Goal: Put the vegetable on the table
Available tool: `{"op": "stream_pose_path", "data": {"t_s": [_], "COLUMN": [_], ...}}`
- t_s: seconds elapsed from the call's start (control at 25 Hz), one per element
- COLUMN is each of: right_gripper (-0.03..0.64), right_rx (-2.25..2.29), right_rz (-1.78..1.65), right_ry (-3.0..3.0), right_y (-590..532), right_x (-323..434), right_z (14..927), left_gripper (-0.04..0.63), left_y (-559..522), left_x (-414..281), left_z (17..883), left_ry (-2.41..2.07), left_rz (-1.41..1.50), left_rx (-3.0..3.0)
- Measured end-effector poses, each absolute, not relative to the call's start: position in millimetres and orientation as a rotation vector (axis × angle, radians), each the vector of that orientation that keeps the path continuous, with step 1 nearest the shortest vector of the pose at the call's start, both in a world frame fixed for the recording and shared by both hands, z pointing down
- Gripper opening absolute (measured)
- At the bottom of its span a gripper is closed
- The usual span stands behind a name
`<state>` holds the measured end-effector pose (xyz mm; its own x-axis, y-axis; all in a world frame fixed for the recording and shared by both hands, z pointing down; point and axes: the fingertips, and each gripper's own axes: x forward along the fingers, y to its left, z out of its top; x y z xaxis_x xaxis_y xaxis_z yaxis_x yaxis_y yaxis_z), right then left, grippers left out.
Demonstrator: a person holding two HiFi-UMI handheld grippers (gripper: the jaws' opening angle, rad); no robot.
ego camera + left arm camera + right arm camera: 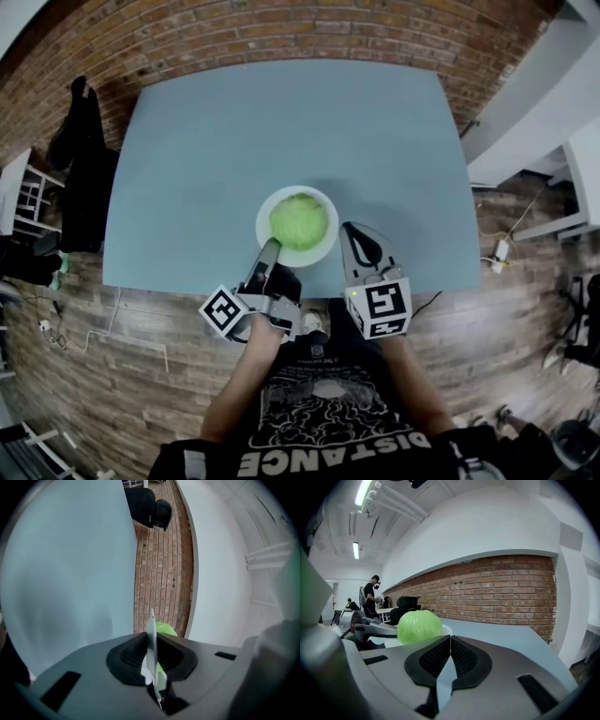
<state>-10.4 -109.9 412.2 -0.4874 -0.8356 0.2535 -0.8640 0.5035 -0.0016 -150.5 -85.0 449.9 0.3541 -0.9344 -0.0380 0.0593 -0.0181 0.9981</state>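
A round green cabbage (298, 221) lies in a white bowl (323, 249) near the front edge of the blue-grey table (206, 141). My left gripper (269, 249) is shut on the bowl's near-left rim. In the left gripper view the thin white rim (151, 626) stands pinched between the jaws, with the cabbage (166, 629) just behind. My right gripper (357, 234) is shut with nothing in it, low over the table just right of the bowl. The right gripper view shows the cabbage (419, 626) ahead and to the left of its closed jaws (450, 641).
A black chair with dark clothing (80, 164) stands off the table's left edge, beside a white shelf (23, 192). A brick wall (281, 37) runs behind the table. White desks (562, 103) stand at the right. A person (371, 595) stands far off.
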Motion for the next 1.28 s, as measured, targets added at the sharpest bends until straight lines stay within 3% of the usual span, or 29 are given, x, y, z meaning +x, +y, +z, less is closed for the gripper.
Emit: {"op": "stream_pose_path", "data": {"t_s": [1.28], "right_gripper": [0.008], "right_rx": [1.353], "right_rz": [0.298], "right_ry": [-2.452], "right_y": [-215.0], "right_x": [6.8], "right_z": [466.6], "left_gripper": [0.036], "left_y": [-213.5], "left_x": [-137.4], "left_z": [546.8], "left_ry": [-1.024], "left_rz": [-0.807], "left_rx": [1.265]}}
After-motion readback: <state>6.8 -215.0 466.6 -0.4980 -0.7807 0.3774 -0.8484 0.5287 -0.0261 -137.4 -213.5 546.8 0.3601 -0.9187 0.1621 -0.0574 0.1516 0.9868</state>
